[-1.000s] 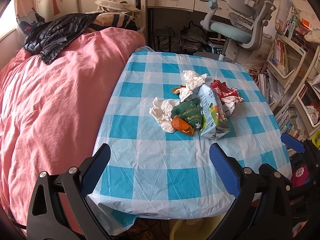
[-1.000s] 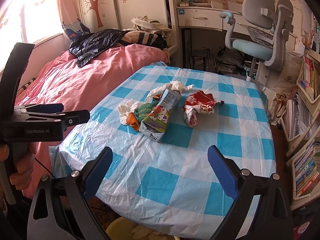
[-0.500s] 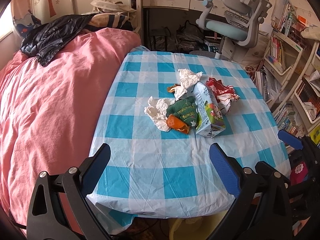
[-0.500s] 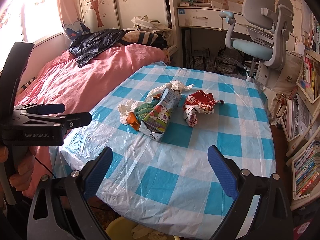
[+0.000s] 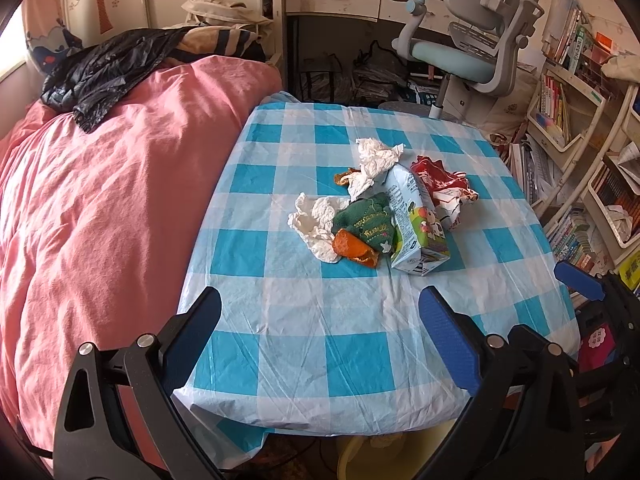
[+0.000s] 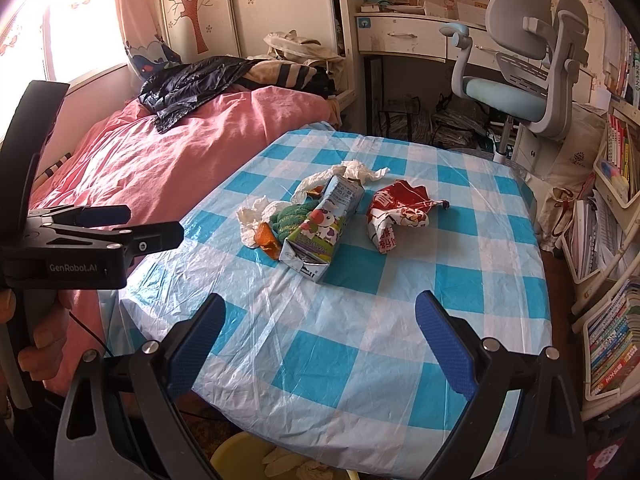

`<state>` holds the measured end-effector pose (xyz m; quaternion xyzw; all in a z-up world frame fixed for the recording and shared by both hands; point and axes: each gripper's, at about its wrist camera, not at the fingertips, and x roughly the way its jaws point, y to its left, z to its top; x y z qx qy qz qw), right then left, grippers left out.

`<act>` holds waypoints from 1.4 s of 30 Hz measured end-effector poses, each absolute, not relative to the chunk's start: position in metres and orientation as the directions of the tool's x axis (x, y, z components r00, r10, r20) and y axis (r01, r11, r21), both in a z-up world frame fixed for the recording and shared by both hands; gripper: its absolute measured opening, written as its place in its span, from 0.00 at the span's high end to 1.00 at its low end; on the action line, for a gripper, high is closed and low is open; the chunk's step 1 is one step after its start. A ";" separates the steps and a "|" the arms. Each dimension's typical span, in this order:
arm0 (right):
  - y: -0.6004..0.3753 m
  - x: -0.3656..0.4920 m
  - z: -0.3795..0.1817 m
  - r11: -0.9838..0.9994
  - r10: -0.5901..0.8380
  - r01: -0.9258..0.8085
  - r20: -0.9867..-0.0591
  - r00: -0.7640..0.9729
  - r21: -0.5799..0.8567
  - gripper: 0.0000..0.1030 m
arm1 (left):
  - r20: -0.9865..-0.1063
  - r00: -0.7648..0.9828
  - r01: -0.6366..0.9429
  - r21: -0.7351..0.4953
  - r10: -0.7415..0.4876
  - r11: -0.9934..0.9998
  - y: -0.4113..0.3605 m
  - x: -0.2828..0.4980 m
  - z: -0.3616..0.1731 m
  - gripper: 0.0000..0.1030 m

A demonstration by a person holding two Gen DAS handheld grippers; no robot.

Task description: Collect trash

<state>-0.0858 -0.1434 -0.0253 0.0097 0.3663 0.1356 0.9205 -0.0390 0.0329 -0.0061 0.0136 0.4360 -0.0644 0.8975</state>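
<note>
Your left tongs [image 5: 320, 320] and right tongs [image 6: 318, 320] both hung spread wide and empty over the near edge of the blue-and-white checked plastic-covered surface [image 6: 400, 320]. Below that edge sat a yellow bin [image 6: 240, 456] holding crumpled paper. Further in, at mid-surface, the trash lay heaped: an orange peel scrap [image 5: 352, 246] against a dark green crumpled wrapper [image 5: 366, 222], white crumpled tissues [image 5: 314, 220], and a flattened milk carton with cartoon print [image 6: 324, 226] lying on its side. Just right of the carton lay a red-and-white crinkled snack bag [image 6: 396, 212]. Beyond stood a grey and pale-blue swivel chair [image 6: 520, 80].
</note>
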 end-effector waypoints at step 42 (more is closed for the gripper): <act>-0.101 -0.004 -0.027 0.818 0.515 -0.547 -0.650 0.559 0.178 0.27 | -0.855 0.502 0.041 -0.130 -0.133 0.991 0.047 0.108 -0.098 0.82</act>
